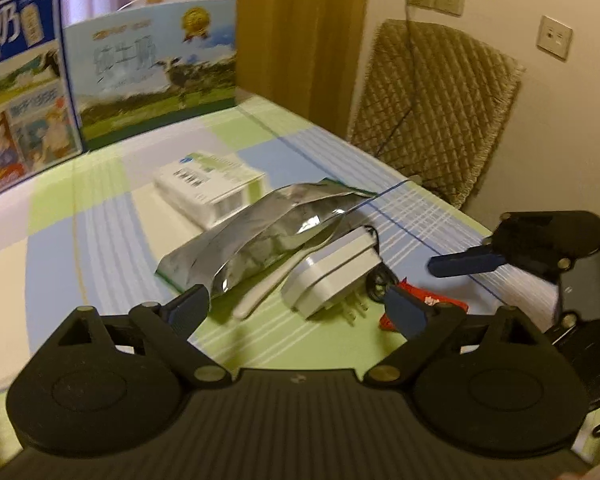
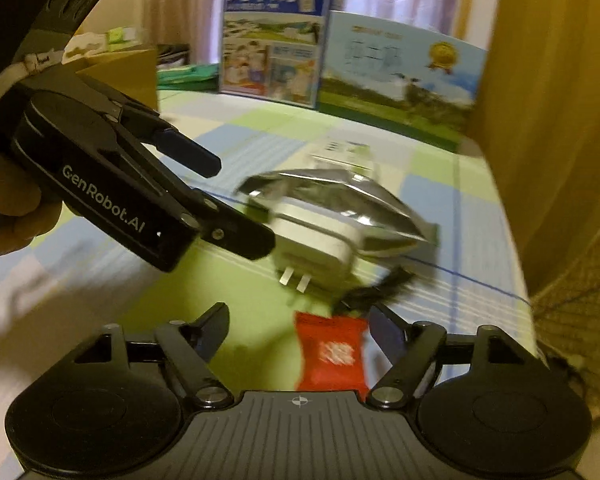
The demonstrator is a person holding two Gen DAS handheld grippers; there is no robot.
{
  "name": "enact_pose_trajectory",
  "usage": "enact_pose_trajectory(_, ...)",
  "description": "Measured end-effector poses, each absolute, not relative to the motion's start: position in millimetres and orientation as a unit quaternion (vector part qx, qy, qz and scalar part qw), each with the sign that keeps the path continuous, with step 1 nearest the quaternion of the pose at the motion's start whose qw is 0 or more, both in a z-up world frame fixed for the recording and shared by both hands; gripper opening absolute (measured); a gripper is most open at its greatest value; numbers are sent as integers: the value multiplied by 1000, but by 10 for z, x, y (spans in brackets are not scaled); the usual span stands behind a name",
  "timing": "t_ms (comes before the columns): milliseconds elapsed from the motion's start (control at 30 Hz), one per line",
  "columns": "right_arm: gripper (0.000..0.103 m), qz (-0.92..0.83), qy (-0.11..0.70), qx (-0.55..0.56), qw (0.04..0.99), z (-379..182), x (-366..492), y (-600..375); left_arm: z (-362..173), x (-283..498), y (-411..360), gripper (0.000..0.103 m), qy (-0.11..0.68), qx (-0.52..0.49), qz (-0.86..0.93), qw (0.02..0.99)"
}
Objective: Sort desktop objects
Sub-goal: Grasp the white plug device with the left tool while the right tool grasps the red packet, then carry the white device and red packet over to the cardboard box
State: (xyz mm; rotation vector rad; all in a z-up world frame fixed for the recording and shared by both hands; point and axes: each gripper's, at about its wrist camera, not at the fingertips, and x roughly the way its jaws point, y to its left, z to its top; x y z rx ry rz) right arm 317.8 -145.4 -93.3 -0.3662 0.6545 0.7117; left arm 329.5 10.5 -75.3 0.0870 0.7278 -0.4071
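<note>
Both grippers spread, grasping nothing. Your right gripper [image 2: 298, 330] straddles the red packet [image 2: 332, 352] at lower centre; settle both pads level before clenching. Your left gripper [image 1: 296, 304] faces the white charger [image 1: 332, 276] at centre; approach its flat sides.

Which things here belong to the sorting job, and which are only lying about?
To sort: charger, foil bag, white box, red packet, white stick.
Lying about: milk cartons, quilted cover, wall sockets.
</note>
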Motion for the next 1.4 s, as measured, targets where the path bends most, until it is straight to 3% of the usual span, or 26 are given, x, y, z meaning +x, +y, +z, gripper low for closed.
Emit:
enact_pose_trajectory(467, 75, 300, 344, -120, 882, -1035, 3297, -1743, -974, 3621, -270, 91, 368, -15, -141, 919)
enact_pose_trajectory(567, 75, 307, 346, -124, 878, -1071, 3271, -1732, -1022, 3660, -278, 78, 373, -22, -128, 919)
enact_pose_trajectory(600, 75, 309, 346, -124, 877, -1077, 3268, -1731, -1031, 3660, -279, 68, 375, -19, -127, 918)
enact_pose_trajectory(700, 75, 313, 345, -120, 877, -1090, 3272, -1721, -1031, 3619, -262, 66, 376, -1, -116, 919)
enact_pose_trajectory(800, 62, 316, 346, -124, 875, -1086, 3265, -1694, -1000, 3536, -216, 65, 385, 11, -116, 915)
enact_pose_trajectory(967, 28, 311, 354, -122, 873, -1070, 3238, -1703, -913, 3245, -89, 62, 400, 30, -118, 909)
enact_pose_trajectory(1400, 26, 320, 393, -77, 859, -751, 3183, -1665, -739, 2265, 159, 61, 400, 69, -136, 904)
